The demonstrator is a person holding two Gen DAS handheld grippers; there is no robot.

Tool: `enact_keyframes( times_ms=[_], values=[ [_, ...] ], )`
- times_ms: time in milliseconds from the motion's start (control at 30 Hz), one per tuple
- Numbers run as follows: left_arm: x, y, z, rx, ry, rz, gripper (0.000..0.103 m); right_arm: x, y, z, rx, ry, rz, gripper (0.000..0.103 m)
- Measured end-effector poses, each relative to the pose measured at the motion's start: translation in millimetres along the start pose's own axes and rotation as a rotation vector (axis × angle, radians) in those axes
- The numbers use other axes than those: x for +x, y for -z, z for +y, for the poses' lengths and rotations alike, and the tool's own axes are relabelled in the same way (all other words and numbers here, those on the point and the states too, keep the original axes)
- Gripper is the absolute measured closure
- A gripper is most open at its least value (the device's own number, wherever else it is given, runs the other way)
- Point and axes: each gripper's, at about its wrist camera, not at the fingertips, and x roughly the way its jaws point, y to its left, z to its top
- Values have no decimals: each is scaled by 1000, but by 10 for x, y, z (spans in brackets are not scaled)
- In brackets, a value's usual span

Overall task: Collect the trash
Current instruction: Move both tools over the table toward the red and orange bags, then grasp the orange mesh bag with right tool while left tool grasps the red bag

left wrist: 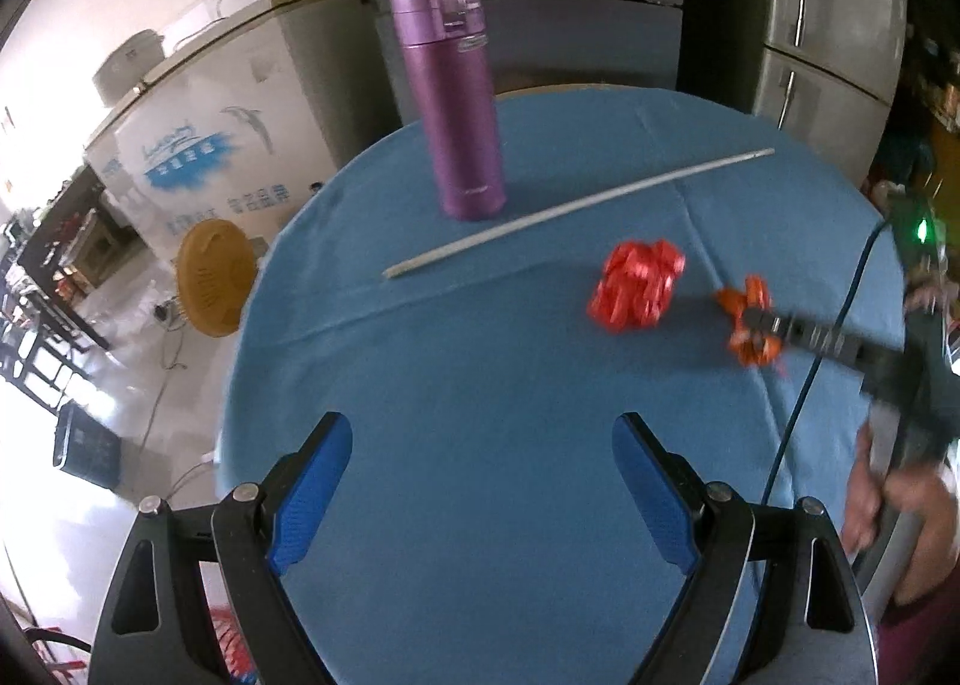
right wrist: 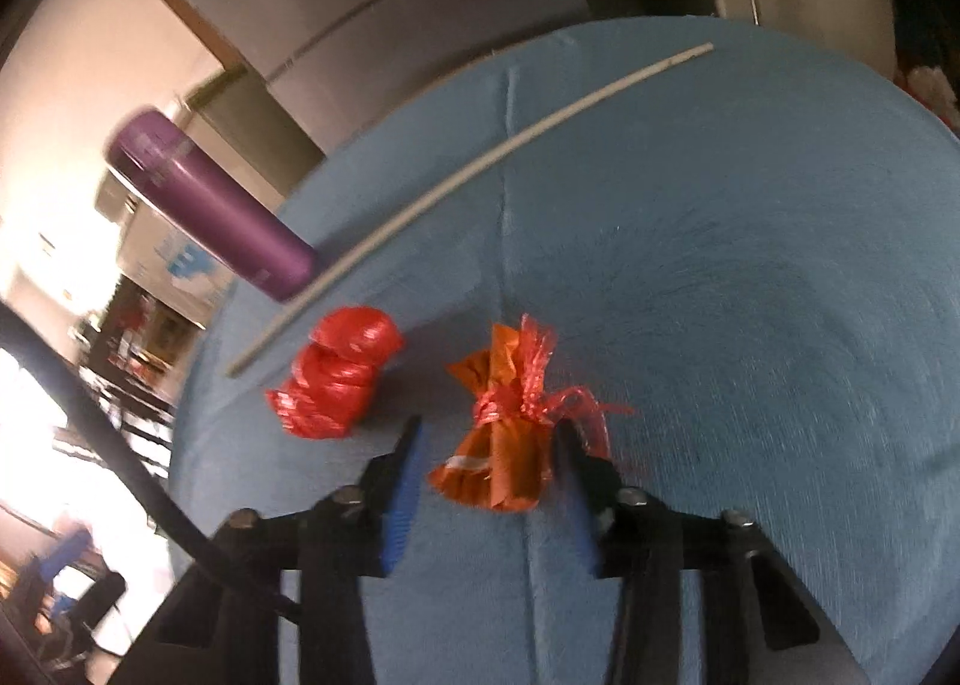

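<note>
A crumpled red plastic wad [left wrist: 637, 284] [right wrist: 337, 379] lies on the round table with a blue cloth [left wrist: 480, 361] [right wrist: 750, 265]. An orange wrapper tied with red string [right wrist: 503, 433] [left wrist: 750, 325] lies to its right. My right gripper [right wrist: 489, 433] [left wrist: 757, 325] has its jaws on either side of the orange wrapper, the right finger touching it, a gap on the left. My left gripper [left wrist: 483, 433] is open and empty over the near part of the cloth. A long thin white stick [left wrist: 576, 208] [right wrist: 474, 169] lies behind the wads.
A purple flask [left wrist: 453, 97] [right wrist: 216, 205] stands upright behind the stick. Grey fridges [left wrist: 834, 25] stand beyond the table. A yellow stool [left wrist: 213, 277] and a dark bin [left wrist: 84, 445] stand on the floor to the left.
</note>
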Motion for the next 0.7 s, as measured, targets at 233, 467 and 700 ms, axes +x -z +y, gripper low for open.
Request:
enact_keyframes(
  times_ms=[233, 467, 700],
  values=[
    [468, -374, -275, 23, 105, -1, 14, 4, 22, -125, -30, -6, -25, 75],
    [845, -589, -596, 41, 212, 5, 14, -182, 112, -384, -10, -24, -31, 80],
    [1251, -652, -777, 29, 258, 86, 14, -247, 180, -573, 27, -26, -11, 82]
  ],
)
